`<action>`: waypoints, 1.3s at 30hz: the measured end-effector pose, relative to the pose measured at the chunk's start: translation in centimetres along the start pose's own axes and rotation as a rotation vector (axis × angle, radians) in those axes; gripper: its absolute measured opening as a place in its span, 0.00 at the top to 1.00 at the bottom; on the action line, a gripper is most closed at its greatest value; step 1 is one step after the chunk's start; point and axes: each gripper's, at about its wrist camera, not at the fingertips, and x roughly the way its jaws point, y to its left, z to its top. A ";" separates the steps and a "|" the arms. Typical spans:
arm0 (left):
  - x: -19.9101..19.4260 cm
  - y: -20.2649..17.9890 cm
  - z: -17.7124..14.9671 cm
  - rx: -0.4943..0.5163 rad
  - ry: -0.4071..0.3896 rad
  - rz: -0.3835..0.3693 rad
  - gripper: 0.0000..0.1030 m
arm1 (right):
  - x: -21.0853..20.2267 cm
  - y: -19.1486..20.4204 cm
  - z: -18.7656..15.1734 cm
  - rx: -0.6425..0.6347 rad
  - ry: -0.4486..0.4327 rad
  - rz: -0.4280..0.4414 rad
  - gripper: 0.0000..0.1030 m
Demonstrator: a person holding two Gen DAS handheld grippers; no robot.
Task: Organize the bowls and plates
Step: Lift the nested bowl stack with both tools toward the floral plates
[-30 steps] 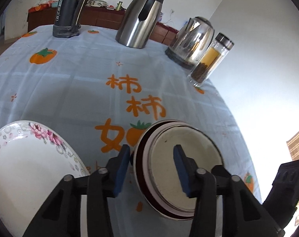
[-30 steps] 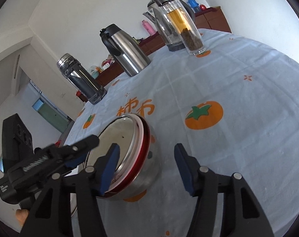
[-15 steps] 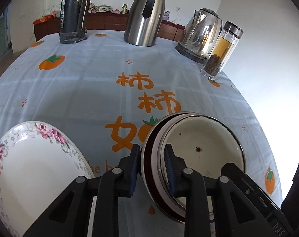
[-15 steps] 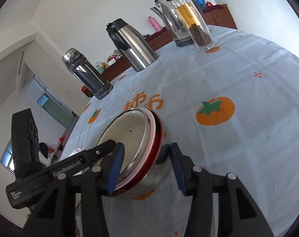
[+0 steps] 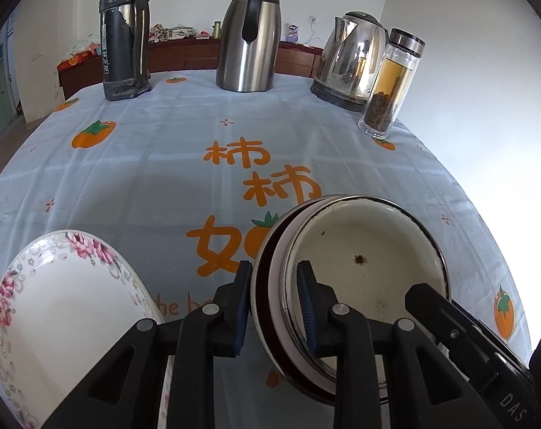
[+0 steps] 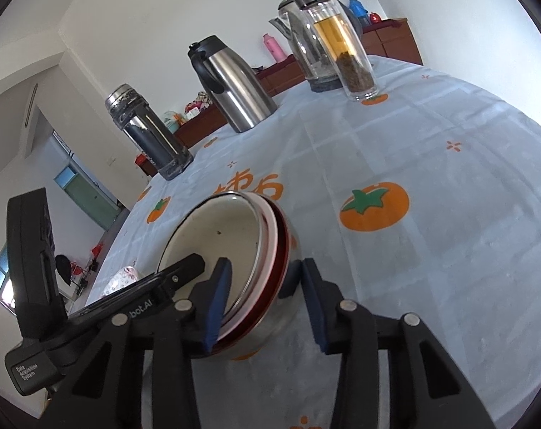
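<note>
Broadly, the desk [image 5: 156, 186] is round and draped in a pale blue cloth printed with orange persimmons and characters, smooth with a few soft creases. Along its far edge stand a dark flask [image 5: 125, 32], a steel jug [image 5: 251, 37], a shiny kettle [image 5: 352, 60] and a glass bottle [image 5: 392, 84] of tea, all well apart from the work.

Next in size, a white plate [image 5: 63, 307] with a pink floral rim lies flat at the near left, just beside the left gripper [image 5: 274, 298].

The stack of bowls [image 5: 356, 271] sits near the desk's front edge, directly ahead of both grippers: a cream enamel bowl nested in a pale one, a dark red one and a steel shell. It is tipped, its mouth facing left and slightly up.

The left gripper's fingers [image 5: 242, 296] are narrowed across the stack's left rim, one blue pad outside, one inside, seemingly pinching it. The right gripper [image 6: 267, 305] straddles the opposite rim; one pad lies inside the bowl, the other stands slightly off the steel wall, so whether it grips I cannot tell. Probably the stack must travel leftward toward the plate, rims held level.
</note>
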 end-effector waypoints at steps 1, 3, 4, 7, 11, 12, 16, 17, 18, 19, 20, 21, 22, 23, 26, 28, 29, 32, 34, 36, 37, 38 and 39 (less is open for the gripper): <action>-0.1 -0.1 -0.1 0.000 0.000 -0.008 0.73 | -0.1 -0.1 0.0 0.003 -0.002 -0.004 0.64; -0.3 -0.2 -0.2 0.004 -0.003 -0.017 0.73 | -0.4 -0.1 -0.2 -0.001 -0.007 -0.018 0.66; -0.4 -0.3 -0.2 0.009 -0.007 -0.017 0.73 | -0.6 0.0 -0.3 -0.004 -0.010 -0.025 0.66; -0.6 -0.9 -0.6 0.036 -0.024 0.007 0.73 | -0.8 -0.1 -0.5 -0.003 -0.016 -0.030 0.68; -0.6 -1.1 -0.7 0.047 -0.035 0.024 0.73 | -0.8 -0.3 -0.5 0.003 -0.017 -0.027 0.68; -0.6 -1.0 -0.7 0.041 -0.034 0.021 0.73 | -0.7 -0.3 -0.4 0.002 -0.018 -0.027 0.68; -0.2 -0.7 -0.6 0.026 -0.027 0.018 0.73 | -0.4 -0.2 -0.4 0.000 -0.022 -0.022 0.65; -0.2 -0.8 -0.6 0.028 -0.027 0.022 0.73 | -0.4 -0.2 -0.4 -0.001 -0.021 -0.020 0.63; -0.2 -0.8 -0.7 0.031 -0.029 0.027 0.73 | -0.3 -0.1 -0.4 -0.004 -0.020 -0.023 0.63; -0.2 -0.9 -0.7 0.033 -0.030 0.031 0.73 | -0.2 0.0 -0.4 -0.010 -0.015 -0.027 0.62; -0.1 -0.9 -0.7 0.033 -0.030 0.033 0.73 | -0.1 0.0 -0.4 -0.012 -0.013 -0.031 0.61; -0.1 -0.9 -0.7 0.032 -0.030 0.034 0.73 | -0.1 0.0 -0.4 -0.014 -0.013 -0.033 0.62; 0.0 -0.9 -0.7 0.030 -0.030 0.035 0.73 | -0.2 0.2 -0.4 -0.025 -0.014 -0.041 0.62; 0.0 -0.9 -0.7 0.030 -0.031 0.035 0.73 | -0.1 0.4 -0.5 -0.041 -0.014 -0.052 0.63; -0.1 -1.0 -0.7 0.035 -0.036 0.042 0.73 | -0.2 0.9 -0.7 -0.070 -0.017 -0.082 0.66; -0.2 -0.9 -0.8 0.029 -0.038 0.037 0.73 | -0.5 1.0 -0.9 -0.070 -0.024 -0.093 0.68; -0.3 -0.7 -0.8 0.022 -0.036 0.032 0.73 | -0.6 1.0 -0.9 -0.066 -0.027 -0.096 0.69; -0.5 -0.5 -0.8 0.012 -0.032 0.019 0.73 | -0.9 1.2 -1.0 -0.061 -0.035 -0.096 0.71; -0.7 -0.6 -1.0 0.015 -0.030 0.020 0.73 | -1.4 1.1 -1.1 -0.046 -0.042 -0.086 0.72; -1.0 -0.9 -1.3 0.027 -0.034 0.020 0.73 | -1.9 1.1 -1.3 -0.037 -0.049 -0.085 0.72; -1.2 -1.1 -1.4 0.039 -0.039 0.024 0.73 | -2.2 1.1 -1.6 -0.031 -0.049 -0.091 0.72; -1.4 -1.4 -1.6 0.049 -0.043 0.030 0.73 | -2.2 1.0 -1.7 -0.025 -0.045 -0.094 0.72; -1.6 -1.7 -1.8 0.062 -0.050 0.040 0.73 | -2.3 0.7 -1.9 -0.007 -0.037 -0.092 0.73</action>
